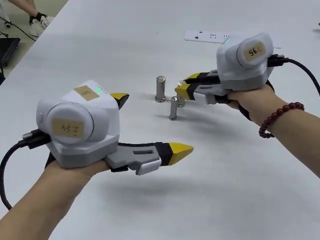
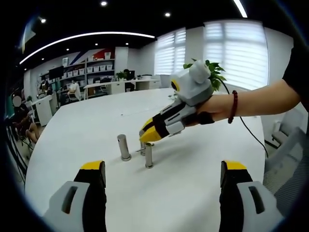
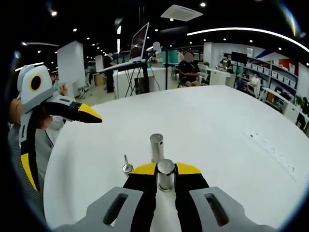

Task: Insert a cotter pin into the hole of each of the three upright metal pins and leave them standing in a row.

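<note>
Left gripper (image 1: 152,123): jaws apart, empty. Right gripper (image 3: 165,169): clamped on a metal pin (image 3: 165,177), second pin (image 3: 156,144) just ahead. Apparent step: placement; next requires upright release.

Bright, even light comes from ceiling strips (image 2: 87,35) and shaded windows (image 2: 231,53). The white table (image 1: 240,190) carries only soft, faint shadows. Both gripper views bulge toward their edges; the far room looks soft.

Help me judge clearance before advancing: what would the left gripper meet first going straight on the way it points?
Probably the nearer metal pin, standing about midway ahead of the open left gripper; the right gripper holds another pin just beyond. Depth is unclear.
</note>
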{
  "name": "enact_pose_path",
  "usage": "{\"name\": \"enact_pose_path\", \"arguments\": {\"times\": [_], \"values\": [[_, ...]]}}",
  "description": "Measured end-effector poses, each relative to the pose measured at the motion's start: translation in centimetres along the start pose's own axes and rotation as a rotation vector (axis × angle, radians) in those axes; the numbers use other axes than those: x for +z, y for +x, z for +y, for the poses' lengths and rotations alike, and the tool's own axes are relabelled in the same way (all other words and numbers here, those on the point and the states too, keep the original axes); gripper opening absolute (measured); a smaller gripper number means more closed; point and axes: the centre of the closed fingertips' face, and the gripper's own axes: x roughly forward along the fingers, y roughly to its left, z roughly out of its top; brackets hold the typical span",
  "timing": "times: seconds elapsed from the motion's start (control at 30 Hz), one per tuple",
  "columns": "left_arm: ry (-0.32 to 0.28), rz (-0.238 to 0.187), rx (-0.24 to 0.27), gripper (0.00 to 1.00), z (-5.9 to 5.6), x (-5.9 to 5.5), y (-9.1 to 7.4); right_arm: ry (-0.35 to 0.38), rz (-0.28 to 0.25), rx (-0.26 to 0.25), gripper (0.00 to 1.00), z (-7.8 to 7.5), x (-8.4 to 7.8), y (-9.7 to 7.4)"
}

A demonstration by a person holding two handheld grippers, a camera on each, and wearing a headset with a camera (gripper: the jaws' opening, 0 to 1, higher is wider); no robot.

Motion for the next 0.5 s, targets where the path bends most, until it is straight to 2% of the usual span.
{"name": "enact_pose_path", "arguments": {"times": [0.27,0.5], "values": [[0.013,0.006,-0.017,0.99,-0.5,-0.3,0.2,-0.017,0.027,0.003,0.08,-0.4,-0.9,-1.6],[0.036,0.012,-0.028,0.99,-0.7,-0.4,0.2,-0.018,0.029,0.037,0.08,0.5,-1.4,-3.3]]}}
